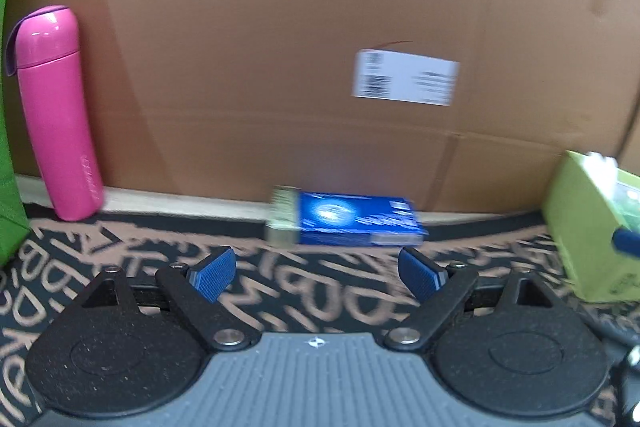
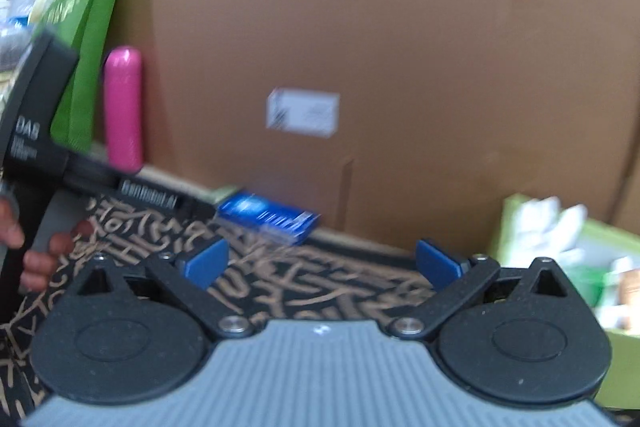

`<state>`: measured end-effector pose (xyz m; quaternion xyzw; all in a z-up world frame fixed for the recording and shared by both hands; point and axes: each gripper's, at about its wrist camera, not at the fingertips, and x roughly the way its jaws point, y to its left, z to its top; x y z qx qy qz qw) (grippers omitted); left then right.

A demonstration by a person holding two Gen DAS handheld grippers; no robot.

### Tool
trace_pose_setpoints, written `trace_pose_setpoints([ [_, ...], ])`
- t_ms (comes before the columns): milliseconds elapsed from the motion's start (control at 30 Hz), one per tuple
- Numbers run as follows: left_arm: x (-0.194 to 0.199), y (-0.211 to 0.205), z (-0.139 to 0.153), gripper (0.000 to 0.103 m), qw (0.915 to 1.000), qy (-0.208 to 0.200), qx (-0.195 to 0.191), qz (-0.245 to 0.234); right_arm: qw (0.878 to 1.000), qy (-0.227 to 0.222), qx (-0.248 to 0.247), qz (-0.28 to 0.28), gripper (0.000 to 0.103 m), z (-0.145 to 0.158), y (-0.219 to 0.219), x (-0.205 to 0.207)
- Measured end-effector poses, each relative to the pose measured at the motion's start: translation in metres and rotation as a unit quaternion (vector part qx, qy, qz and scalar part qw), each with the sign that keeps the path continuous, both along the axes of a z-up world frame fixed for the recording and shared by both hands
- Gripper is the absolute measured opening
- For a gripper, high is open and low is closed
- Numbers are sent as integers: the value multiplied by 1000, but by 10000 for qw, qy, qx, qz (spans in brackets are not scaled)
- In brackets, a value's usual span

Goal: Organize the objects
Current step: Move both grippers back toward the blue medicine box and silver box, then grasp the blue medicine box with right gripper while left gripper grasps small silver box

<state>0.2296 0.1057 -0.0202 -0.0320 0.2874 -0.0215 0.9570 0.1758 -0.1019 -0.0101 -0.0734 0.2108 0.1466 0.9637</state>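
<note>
Blue box (image 1: pixel 352 219) lies flat just beyond each wide-open, empty tool (image 1: pixel 316 273).

Right gripper (image 2: pixel 320 263): jaws spread wide, blue pads (image 2: pixel 204 263) apart, nothing between them, above the patterned mat (image 2: pixel 304 291).
Blue box (image 2: pixel 269 215): lies flat at the mat's far edge, just ahead of the pads, close to the cardboard box (image 2: pixel 360 47).
Cardboard box: fills the background, with a white label (image 2: pixel 303 112) on its face.
Pink bottle (image 2: pixel 123 109): upright at the far left, against the cardboard, beside a green bag (image 2: pixel 86 39).
Left gripper (image 2: pixel 36 131): black body at the left edge, a hand (image 2: pixel 36 247) around its grip; its fingers are not visible.
Green container (image 2: pixel 576 251): at the right edge, holding white items too blurred to tell.
</note>
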Motion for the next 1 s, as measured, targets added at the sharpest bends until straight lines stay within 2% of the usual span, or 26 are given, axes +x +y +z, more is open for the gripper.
trace_pose_setpoints([
  [167, 37, 14, -11, 82, 9996, 154, 228, 85, 9981, 529, -74, 309, 99, -19, 29, 48],
  [300, 62, 20, -20, 79, 9994, 275, 158, 110, 9952, 898, -17, 384, 97, -37, 34, 80],
  [367, 72, 23, -24, 67, 9994, 321, 121, 53, 9938, 1036, -38, 402, 97, -45, 36, 94],
  [433, 79, 28, -26, 62, 9995, 331, 7, 1, 9929, 1105, -93, 421, 97, -52, 38, 107],
  [567, 84, 46, -27, 43, 9991, 338, -239, -50, 9916, 1211, -134, 443, 97, -58, 40, 117],
  [633, 85, 54, -32, 41, 9988, 454, -196, -51, 9910, 1242, -120, 476, 97, -60, 40, 122],
  [733, 80, 52, -37, 40, 9991, 265, 321, -114, 9904, 1285, -142, 494, 97, -64, 44, 132],
  [767, 79, 51, -38, 40, 9989, 234, 377, -140, 9902, 1295, -125, 497, 97, -65, 45, 134],
  [900, 83, 52, -35, 40, 9992, 297, 85, -247, 9890, 1361, 24, 582, 92, -67, 50, 145],
  [933, 84, 51, -34, 37, 9989, 328, 11, -322, 9882, 1375, 88, 664, 89, -67, 51, 146],
  [967, 83, 49, -33, 27, 9986, 345, 20, -397, 9874, 1391, 144, 742, 89, -66, 52, 146],
  [1000, 81, 46, -33, 23, 9983, 347, 87, -459, 9873, 1376, 165, 779, 89, -65, 52, 144],
])
